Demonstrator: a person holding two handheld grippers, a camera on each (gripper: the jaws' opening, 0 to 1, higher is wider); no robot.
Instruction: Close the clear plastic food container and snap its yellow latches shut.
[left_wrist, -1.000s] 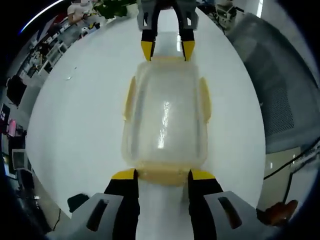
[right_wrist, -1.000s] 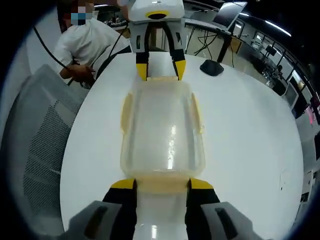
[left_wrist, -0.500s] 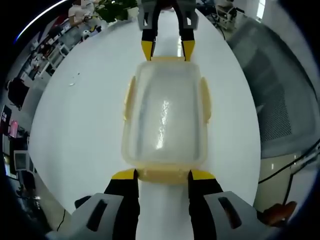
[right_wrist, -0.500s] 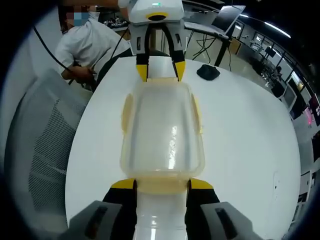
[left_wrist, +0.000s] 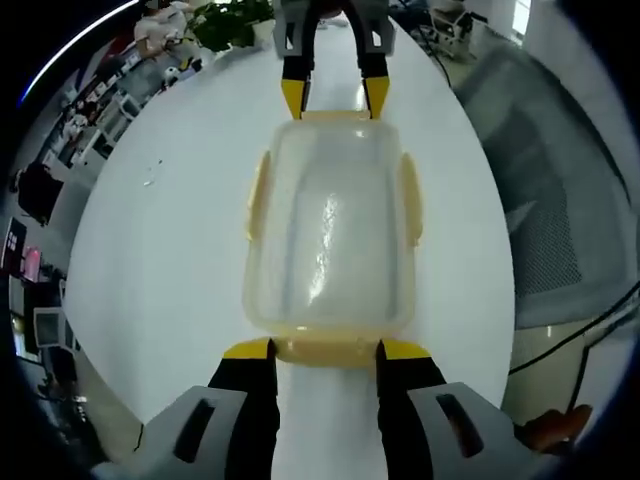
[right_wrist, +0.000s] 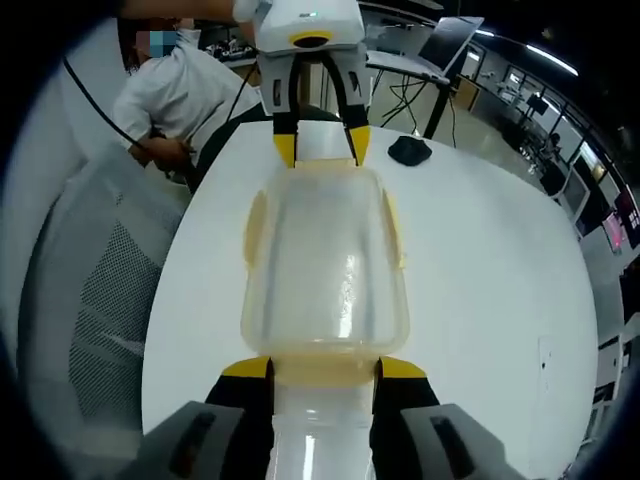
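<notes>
The round white table (left_wrist: 170, 260) carries the clear rectangular plastic food container (left_wrist: 330, 240), which lies lengthwise between the two grippers with its lid on top, and yellow latches showing at all four edges. A grey mesh chair (right_wrist: 95, 300) stands just beside the table, and a person in a white shirt (right_wrist: 190, 85) is behind the far gripper in the right gripper view. The left gripper (left_wrist: 326, 350) has its yellow-tipped jaws spread wide, one at either side of the yellow end latch (left_wrist: 325, 351) nearest it, tips touching or just short of the container's end; they clasp nothing. The right gripper (right_wrist: 325, 368) stands likewise at the opposite yellow end latch (right_wrist: 325, 372), jaws parted and empty. The long yellow side latches (left_wrist: 409, 195) appear to lie flat against the walls, though whether they have clicked home I cannot tell. The step in hand seems to be seating the two end latches: press both ends inward and downward together, evenly, so the container is braced from both sides and does not skid on the smooth table.
</notes>
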